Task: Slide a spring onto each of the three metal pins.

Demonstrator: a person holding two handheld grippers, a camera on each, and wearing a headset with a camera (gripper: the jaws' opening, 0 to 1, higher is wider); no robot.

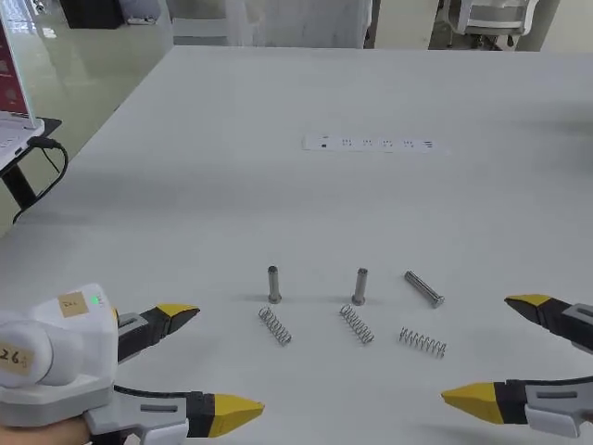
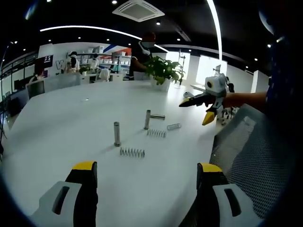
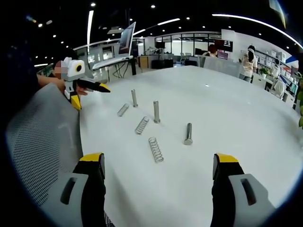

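Two metal pins (image 1: 273, 284) (image 1: 359, 286) stand upright on the white table (image 1: 278, 185). A third pin (image 1: 423, 288) lies on its side to their right. In front of each pin lies a loose spring (image 1: 274, 326) (image 1: 356, 324) (image 1: 422, 342). My left gripper (image 1: 218, 360) is open at the lower left, short of the nearest spring (image 2: 132, 152) and pin (image 2: 116, 134). My right gripper (image 1: 489, 349) is open at the lower right, with nothing between its fingers. In its own view the closest spring (image 3: 155, 149) and the lying pin (image 3: 188, 134) are ahead of it.
A white power strip (image 1: 373, 144) lies further back on the table. A laptop (image 1: 14, 130) with a cable sits on a side stand at the far left. A mesh chair back (image 2: 255, 156) (image 3: 42, 137) is close beside the grippers. People stand in the background.
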